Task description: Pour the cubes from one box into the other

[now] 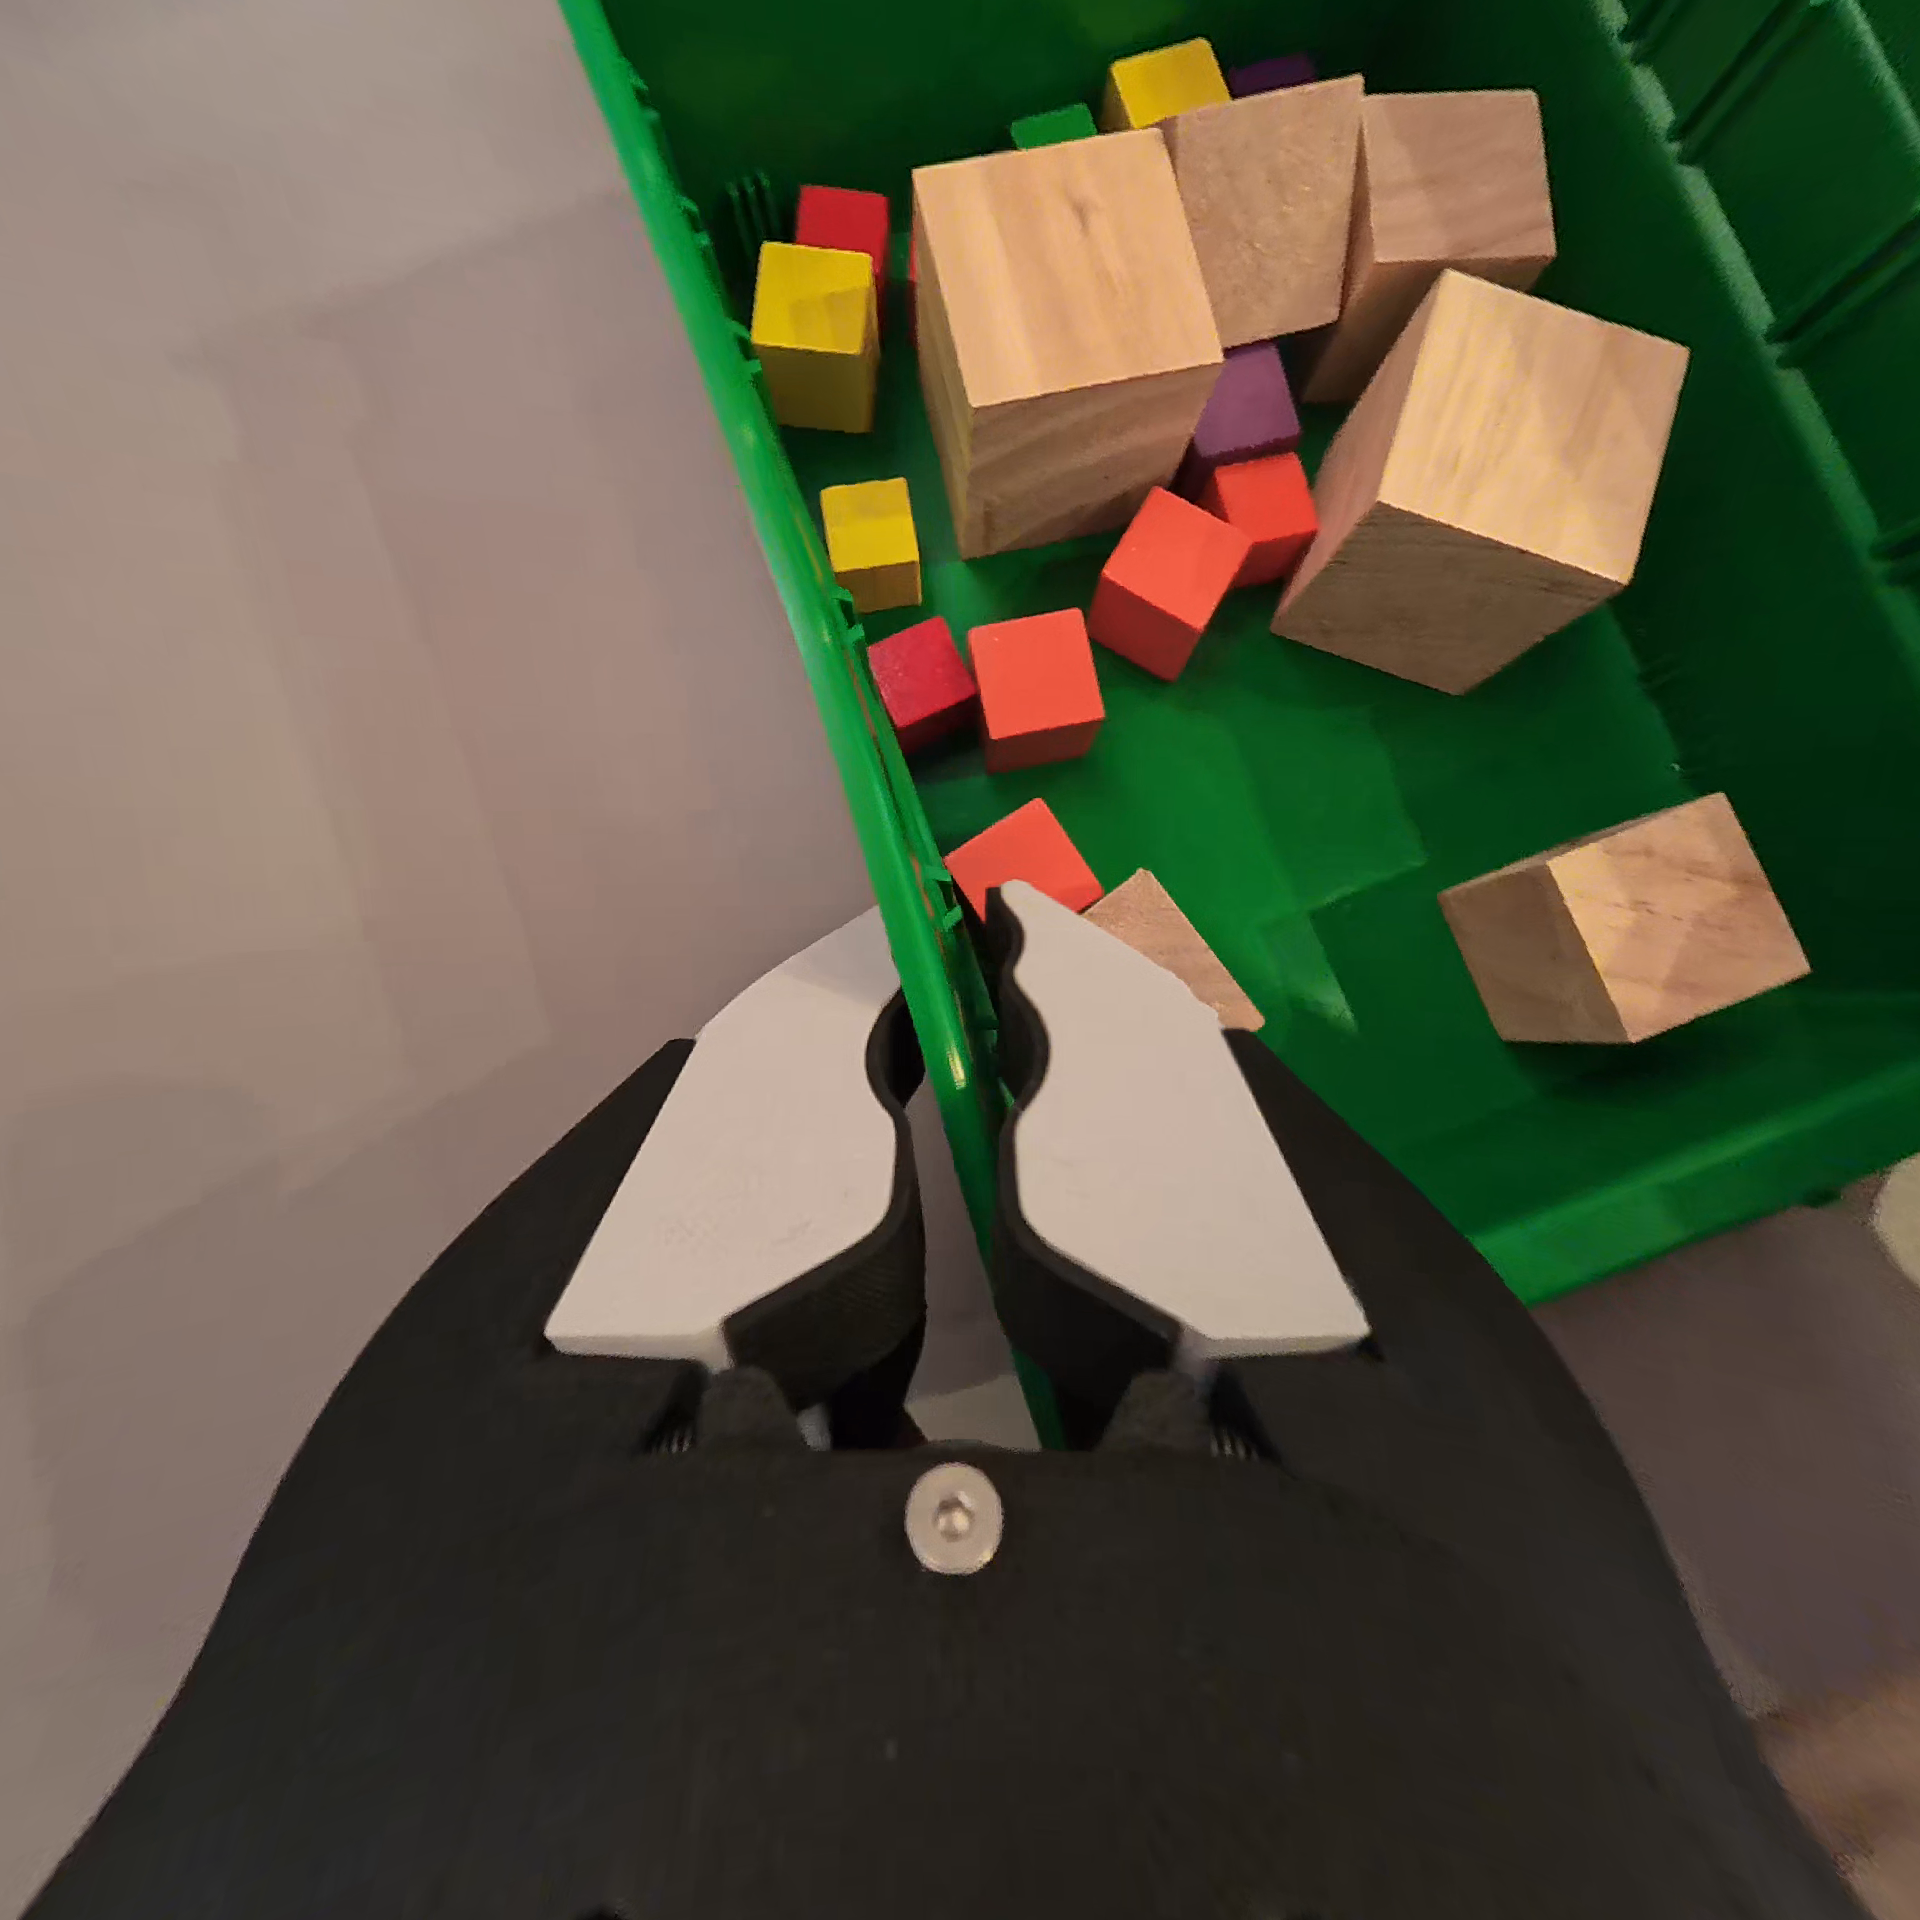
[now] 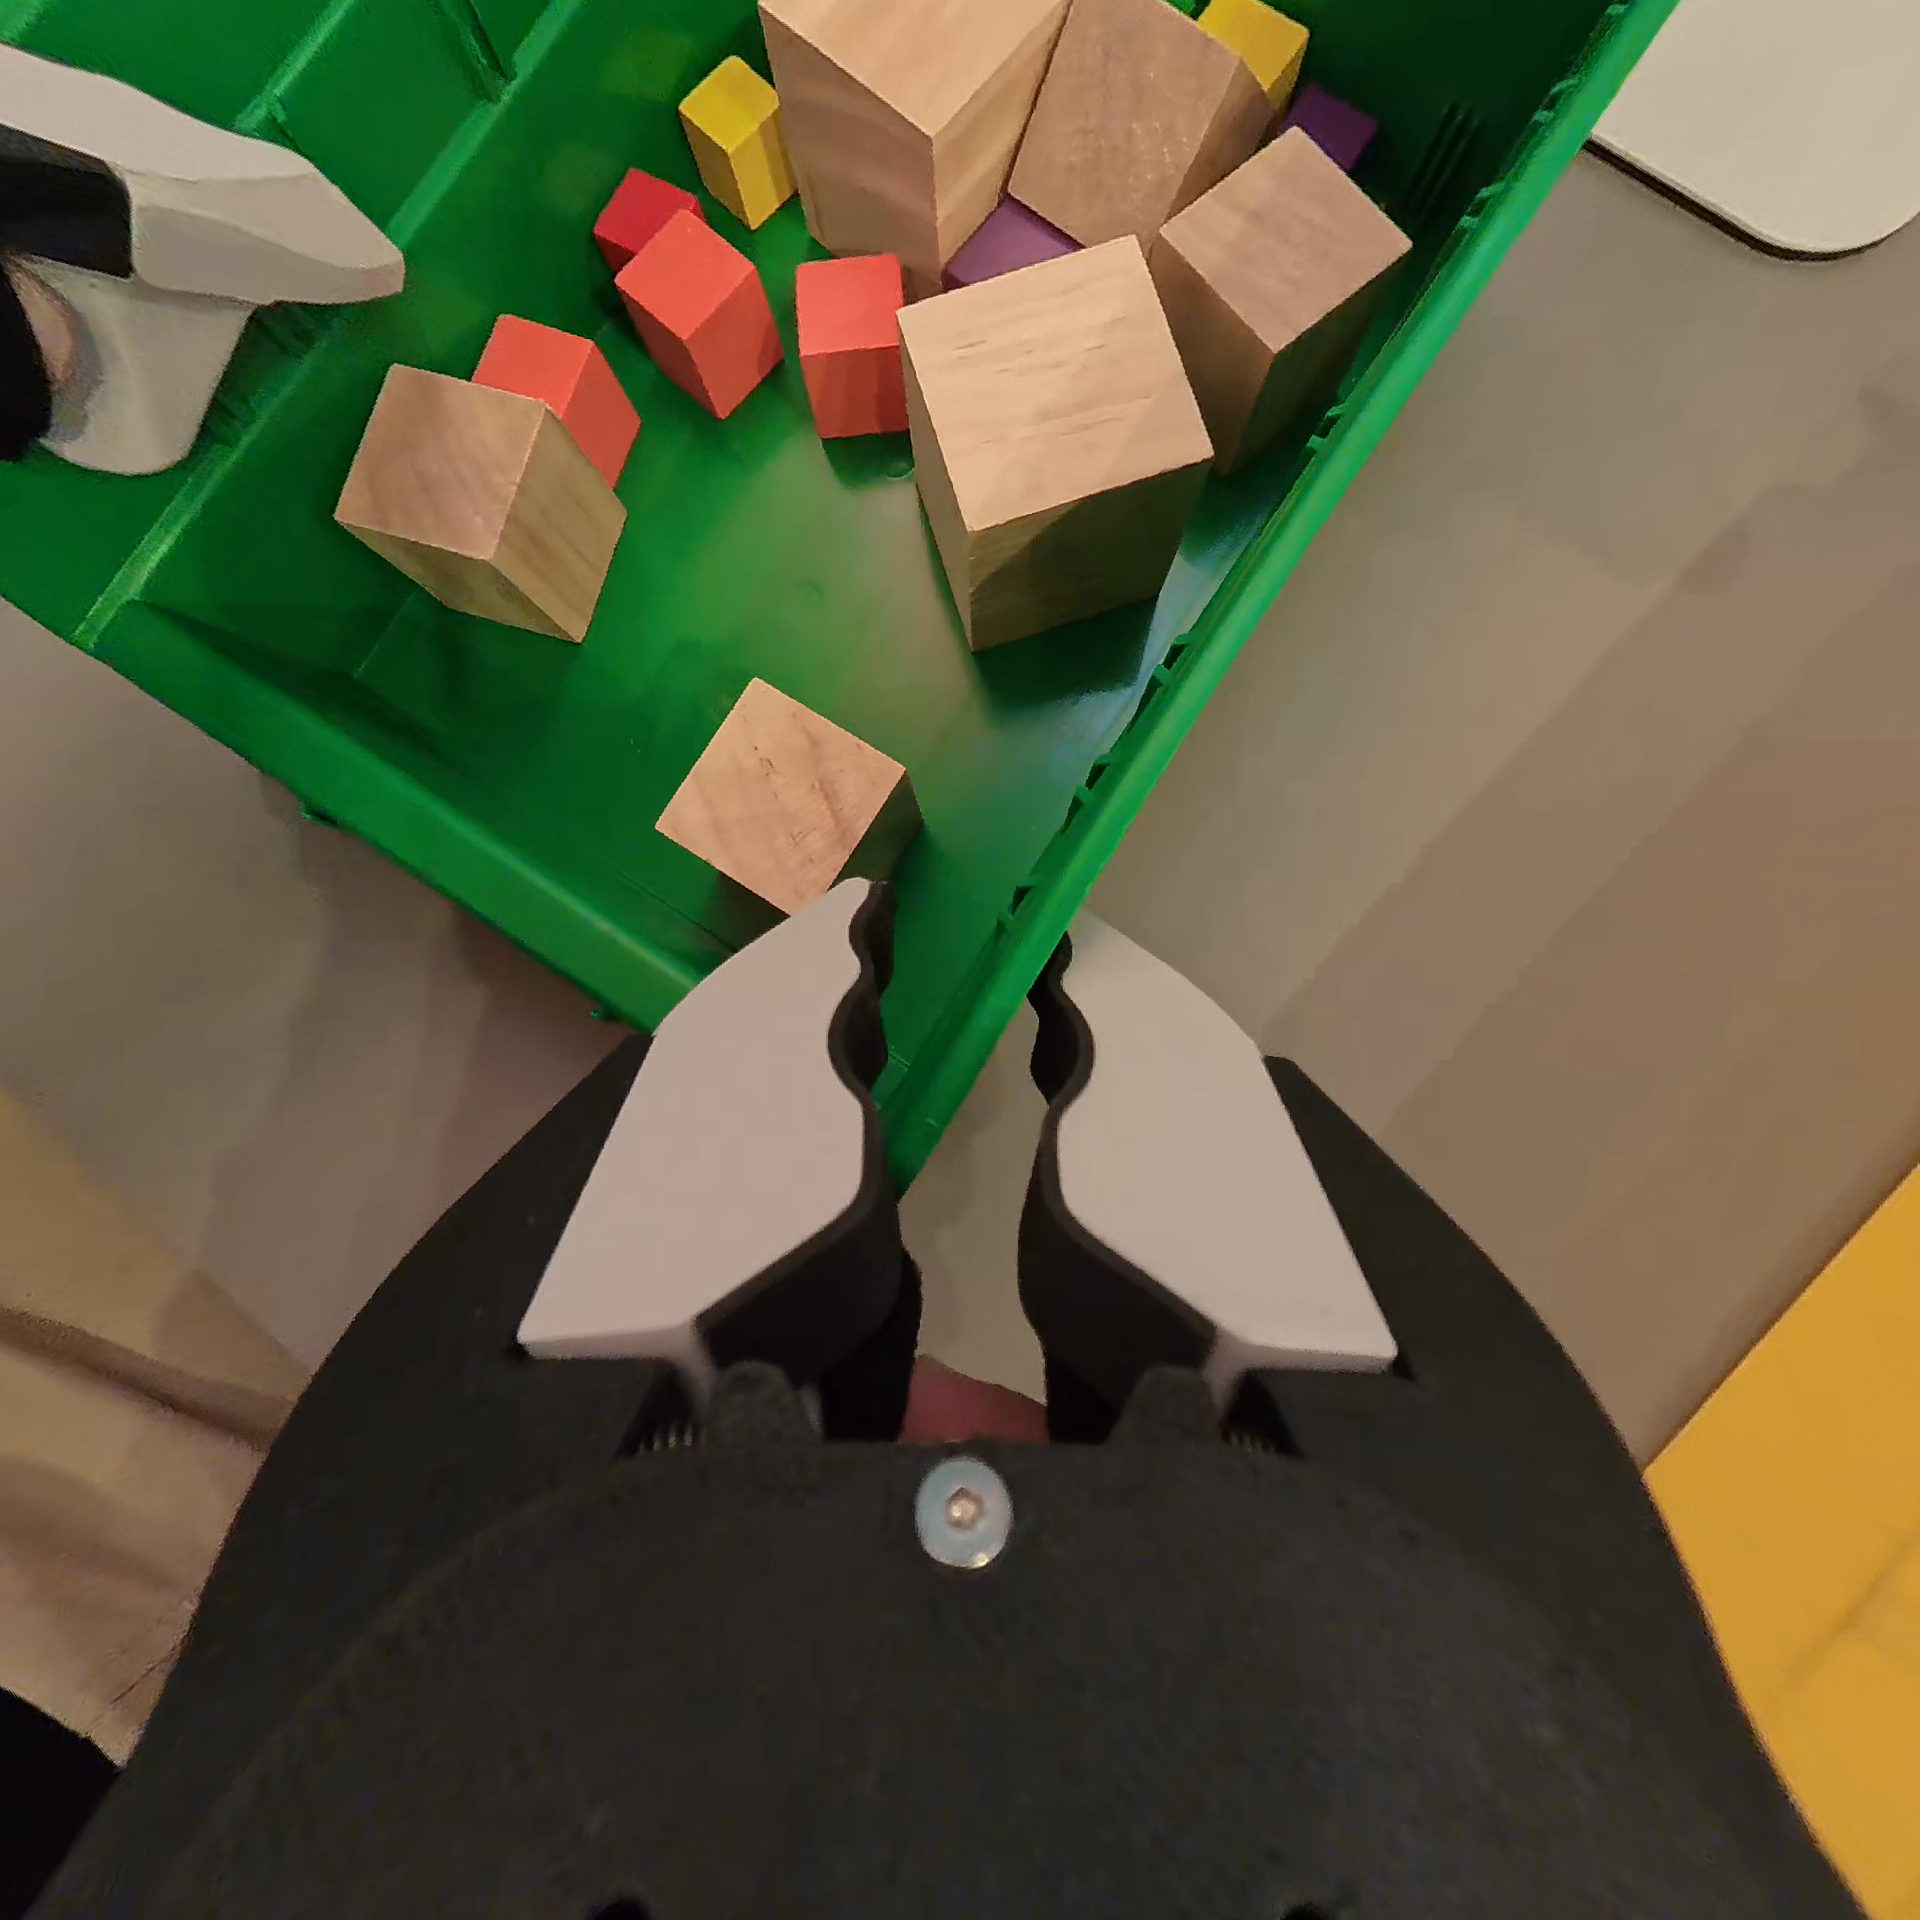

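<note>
Nearest the left wrist camera, the left gripper [image 1: 961, 940] is pinching the thin side wall of the green box [image 1: 1558, 1205], one grey finger outside and one inside, the dark ribbed pads squeezing the plastic rim between them. In the right wrist view, the right gripper [image 2: 966, 925] is straddling the opposite wall near a corner, its fingers set either side of the rim; they are looking closed on it, though a slight gap is showing beside the outer pad. Judging by this, the box is gripped from both sides and the cubes are still lying inside, so the pouring itself is not yet done. No second box is clearly showing in either view.

Just beyond the fingertips, a plain wooden cube [image 2: 784, 795] is sitting alone on the smooth, glossy green floor. Farther in, small painted cubes, orange-red [image 1: 1034, 686], dark red [image 1: 920, 681], yellow [image 1: 816, 332] and purple [image 1: 1247, 405], are lying scattered with matte, sharp-edged faces. Behind them, large pale wooden cubes [image 1: 1060, 332] with visible grain are leaning against one another toward the far end. The box walls are carrying moulded ribs and slots. Under it all, a flat grey table [image 1: 312, 623] is spreading out, with a white rounded-corner board [image 2: 1766, 114] at the far edge and a yellow surface [image 2: 1808, 1538] beside the right gripper.
</note>
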The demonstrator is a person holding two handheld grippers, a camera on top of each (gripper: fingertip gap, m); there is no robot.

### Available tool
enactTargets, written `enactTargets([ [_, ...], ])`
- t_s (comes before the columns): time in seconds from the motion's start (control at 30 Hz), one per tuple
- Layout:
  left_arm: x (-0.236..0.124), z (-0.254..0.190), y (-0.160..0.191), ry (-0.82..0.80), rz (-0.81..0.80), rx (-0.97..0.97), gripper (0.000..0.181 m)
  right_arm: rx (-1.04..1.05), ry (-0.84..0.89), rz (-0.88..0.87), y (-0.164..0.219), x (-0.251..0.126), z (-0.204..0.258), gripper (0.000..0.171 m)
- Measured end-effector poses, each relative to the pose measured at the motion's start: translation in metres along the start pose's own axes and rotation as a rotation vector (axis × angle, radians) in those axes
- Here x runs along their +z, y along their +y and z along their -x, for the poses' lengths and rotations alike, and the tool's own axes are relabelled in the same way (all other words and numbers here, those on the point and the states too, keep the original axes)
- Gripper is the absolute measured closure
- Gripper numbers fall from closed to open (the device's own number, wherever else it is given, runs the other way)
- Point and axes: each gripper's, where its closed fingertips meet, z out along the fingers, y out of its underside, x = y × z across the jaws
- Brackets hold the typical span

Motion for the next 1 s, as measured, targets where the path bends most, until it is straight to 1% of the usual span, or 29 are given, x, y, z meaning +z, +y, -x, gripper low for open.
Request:
enactTargets([
  [0.03, 0.001, -0.002, -0.001, 0.002, -0.012, -0.011, 0.174, 0.005, 0.002, -0.004, 0.001, -0.001, -0.002, 0.152],
  [0.2, 0.004, -0.017, -0.008, 0.0, -0.033, -0.003, 0.176, 0.029, 0.017, -0.017, 0.005, -0.01, -0.016, 0.153],
  [0.33, 0.001, -0.028, -0.021, -0.013, -0.066, 0.026, 0.176, 0.037, 0.032, -0.033, 0.005, -0.022, -0.025, 0.153],
  [0.5, -0.011, -0.042, -0.05, -0.022, -0.119, 0.082, 0.176, 0.05, 0.052, -0.078, -0.006, -0.045, -0.039, 0.153],
  [0.8, -0.041, -0.079, -0.107, 0.016, -0.253, 0.104, 0.176, 0.02, 0.157, -0.162, -0.032, -0.105, -0.071, 0.153],
  [1.0, -0.044, -0.11, -0.142, 0.053, -0.324, 0.103, 0.176, 0.046, 0.228, -0.22, -0.039, -0.136, -0.105, 0.154],
])
